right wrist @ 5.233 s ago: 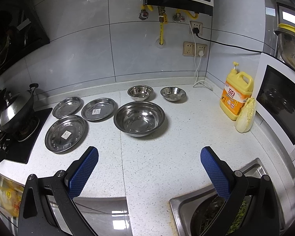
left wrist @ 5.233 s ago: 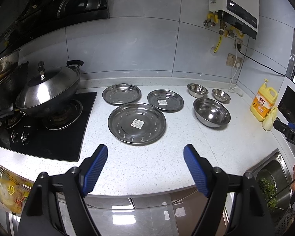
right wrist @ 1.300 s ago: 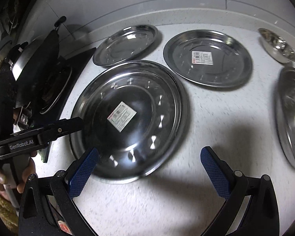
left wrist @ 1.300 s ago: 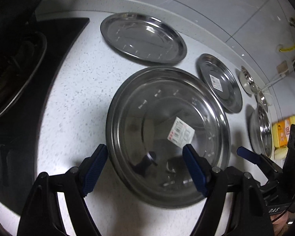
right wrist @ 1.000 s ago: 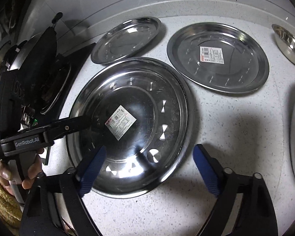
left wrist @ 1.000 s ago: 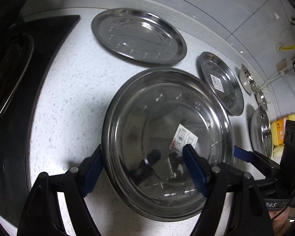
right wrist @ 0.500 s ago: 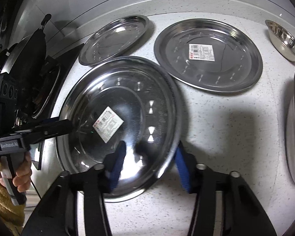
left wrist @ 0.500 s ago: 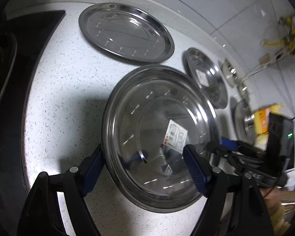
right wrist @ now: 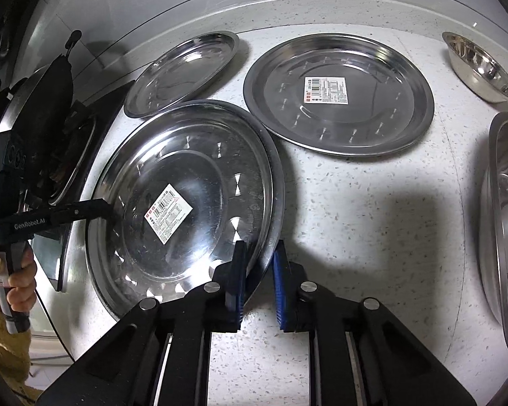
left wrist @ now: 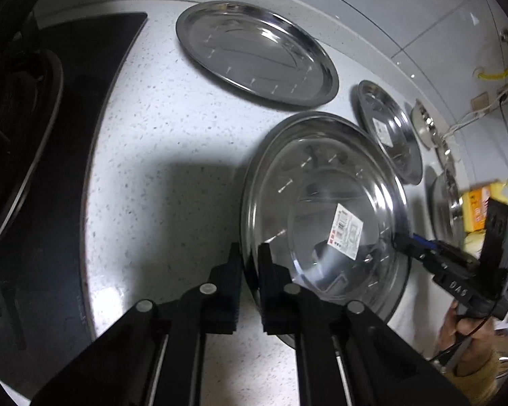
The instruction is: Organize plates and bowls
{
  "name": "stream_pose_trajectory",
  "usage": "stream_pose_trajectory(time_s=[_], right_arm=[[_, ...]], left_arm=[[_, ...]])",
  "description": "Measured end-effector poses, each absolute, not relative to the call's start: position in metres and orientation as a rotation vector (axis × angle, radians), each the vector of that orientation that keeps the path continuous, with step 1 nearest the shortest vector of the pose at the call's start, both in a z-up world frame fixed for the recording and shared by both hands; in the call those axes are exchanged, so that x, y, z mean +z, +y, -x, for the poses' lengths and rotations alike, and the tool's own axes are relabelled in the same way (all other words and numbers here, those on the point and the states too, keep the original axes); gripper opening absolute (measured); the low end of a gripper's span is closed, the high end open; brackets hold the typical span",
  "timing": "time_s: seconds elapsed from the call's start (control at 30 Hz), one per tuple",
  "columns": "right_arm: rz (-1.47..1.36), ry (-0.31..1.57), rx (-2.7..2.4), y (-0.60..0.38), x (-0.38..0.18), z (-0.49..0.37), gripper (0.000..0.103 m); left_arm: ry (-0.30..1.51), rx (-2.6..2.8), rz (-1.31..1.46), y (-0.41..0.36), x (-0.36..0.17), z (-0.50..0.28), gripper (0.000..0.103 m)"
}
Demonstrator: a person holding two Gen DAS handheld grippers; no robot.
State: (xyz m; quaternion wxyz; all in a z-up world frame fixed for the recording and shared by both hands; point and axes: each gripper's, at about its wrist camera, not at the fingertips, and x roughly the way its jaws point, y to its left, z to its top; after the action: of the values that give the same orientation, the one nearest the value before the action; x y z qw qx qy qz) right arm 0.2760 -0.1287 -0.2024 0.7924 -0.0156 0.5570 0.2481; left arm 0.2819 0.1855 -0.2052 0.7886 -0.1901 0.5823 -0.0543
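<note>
Jaws of both grippers have just closed on the large plate (right wrist: pixel 186 203): left gripper (left wrist: pixel 250 253) pinches its left rim, right gripper (right wrist: pixel 259 250) its right rim. Plate sits on the counter (right wrist: pixel 372 237), right edge tilted up.

A second ago I had both grippers gaping over the large plate (right wrist: pixel 183 203); my left gripper (left wrist: pixel 250 253) has just closed on its nine o'clock rim, my right gripper (right wrist: pixel 259 253) on its four o'clock rim, tipping that edge off the table (right wrist: pixel 372 237).
</note>
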Motion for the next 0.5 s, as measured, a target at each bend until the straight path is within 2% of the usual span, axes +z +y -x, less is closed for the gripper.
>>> stream_pose_trajectory(time_s=[0.5], right_arm=[[0.085, 1.17, 0.635, -0.121, -0.163, -0.223, 0.013]], left_arm=[[1.223, -0.105, 0.416, 0.191, -0.156, -0.199, 0.008]])
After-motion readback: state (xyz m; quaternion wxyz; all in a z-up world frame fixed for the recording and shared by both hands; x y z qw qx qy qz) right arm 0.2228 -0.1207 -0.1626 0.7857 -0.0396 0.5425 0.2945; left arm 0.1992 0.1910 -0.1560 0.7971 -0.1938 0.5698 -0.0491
